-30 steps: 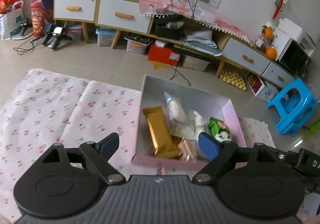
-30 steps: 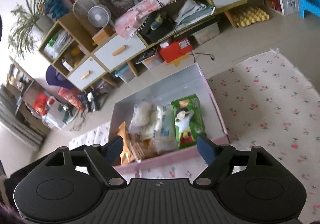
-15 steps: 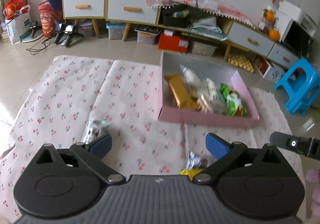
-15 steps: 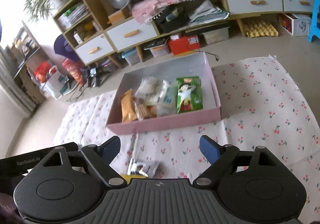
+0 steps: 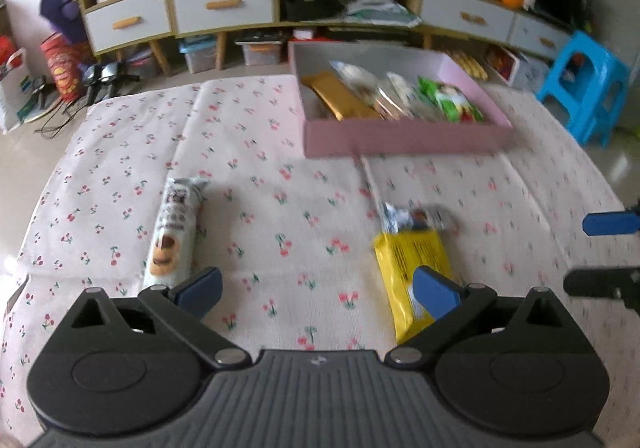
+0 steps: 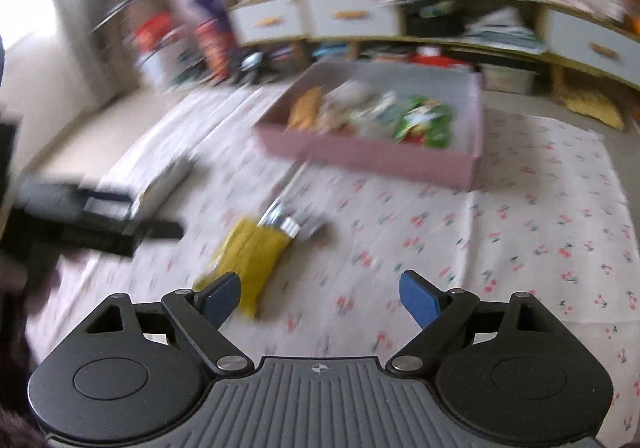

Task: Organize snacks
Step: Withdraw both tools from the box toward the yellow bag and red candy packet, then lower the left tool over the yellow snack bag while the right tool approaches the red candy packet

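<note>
Both my left gripper [image 5: 316,288] and right gripper [image 6: 320,298] hang released, grasping nothing. Yellow packet [image 5: 412,264] at two o'clock, cookie packet [image 5: 172,236] at ten, box [image 5: 404,135] at twelve.

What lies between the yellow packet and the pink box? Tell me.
In the left wrist view, a small silver wrapped snack lies at the far end of the yellow packet; beyond it, only cherry-print cloth up to the pink box.
</note>
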### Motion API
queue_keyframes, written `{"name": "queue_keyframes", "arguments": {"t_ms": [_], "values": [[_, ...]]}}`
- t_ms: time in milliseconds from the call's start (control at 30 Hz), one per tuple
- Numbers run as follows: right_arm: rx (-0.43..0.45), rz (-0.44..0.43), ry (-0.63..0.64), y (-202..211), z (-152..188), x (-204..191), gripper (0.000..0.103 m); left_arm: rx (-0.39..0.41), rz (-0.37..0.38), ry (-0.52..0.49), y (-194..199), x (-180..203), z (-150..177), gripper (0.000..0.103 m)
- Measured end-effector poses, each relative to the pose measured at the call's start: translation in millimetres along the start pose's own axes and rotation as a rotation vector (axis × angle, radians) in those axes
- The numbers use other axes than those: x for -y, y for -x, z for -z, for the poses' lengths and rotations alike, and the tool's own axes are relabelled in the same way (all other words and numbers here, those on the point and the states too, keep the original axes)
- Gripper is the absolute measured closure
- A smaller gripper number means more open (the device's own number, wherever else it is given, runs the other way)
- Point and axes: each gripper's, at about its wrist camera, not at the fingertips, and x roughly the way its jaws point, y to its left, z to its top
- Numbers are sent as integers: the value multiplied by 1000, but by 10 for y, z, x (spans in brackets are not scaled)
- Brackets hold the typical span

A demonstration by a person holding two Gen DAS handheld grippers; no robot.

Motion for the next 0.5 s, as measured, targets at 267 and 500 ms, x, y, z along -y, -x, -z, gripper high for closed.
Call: {"name": "queue_keyframes", "arguments": {"t_ms": [267,500], "values": [[-139,-180,212,20,462,-49,15,-25,41,-17,39,78,173,1],[-186,-268,284,101,631,-12,15,-44,67,-28,-1,252,307,1]]}}
